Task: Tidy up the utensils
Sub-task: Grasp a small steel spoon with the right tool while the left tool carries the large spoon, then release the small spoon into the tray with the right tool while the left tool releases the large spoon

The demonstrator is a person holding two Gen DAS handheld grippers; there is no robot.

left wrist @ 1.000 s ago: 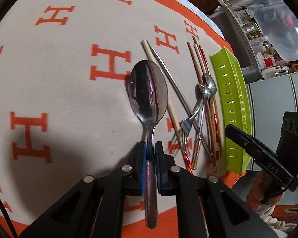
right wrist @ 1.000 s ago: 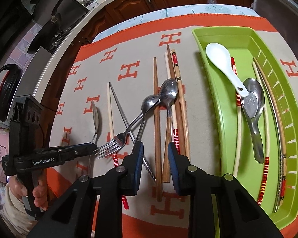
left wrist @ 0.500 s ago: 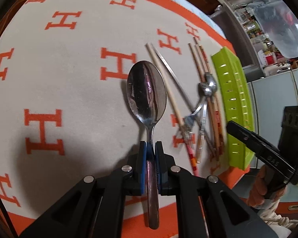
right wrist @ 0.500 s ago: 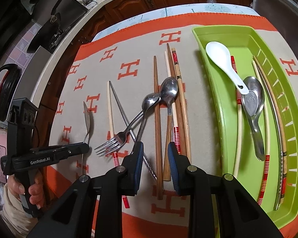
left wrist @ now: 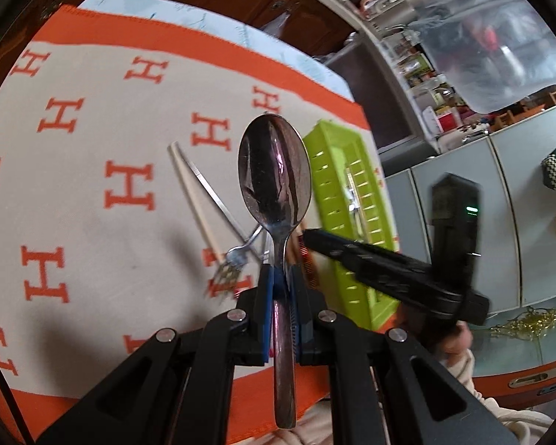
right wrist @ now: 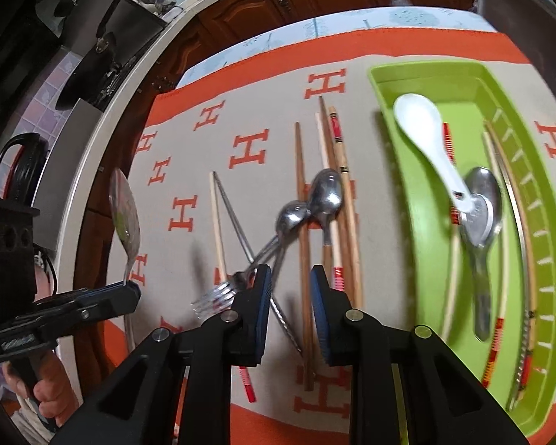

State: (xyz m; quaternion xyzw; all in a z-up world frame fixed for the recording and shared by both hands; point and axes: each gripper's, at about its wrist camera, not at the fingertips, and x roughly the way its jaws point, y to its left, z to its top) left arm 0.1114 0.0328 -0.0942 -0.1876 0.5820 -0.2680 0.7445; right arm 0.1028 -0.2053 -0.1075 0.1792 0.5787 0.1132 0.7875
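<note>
The left claw (left wrist: 281,289) grips a spoon (left wrist: 274,174) by the handle above the cloth (left wrist: 92,193), while the right claw (right wrist: 287,296), jaws just narrowing around nothing, hangs over the fork (right wrist: 218,293) and chopsticks (right wrist: 304,244) beside the green tray (right wrist: 419,252).

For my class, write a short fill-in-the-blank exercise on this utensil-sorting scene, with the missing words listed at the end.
1. The left tool is shut on a metal ____.
2. The white spoon lies inside the ____ tray.
3. The fork lies on the cloth, ____ the tray.
4. The right tool is open and holds ____.

Missing words: spoon; green; outside; nothing
</note>
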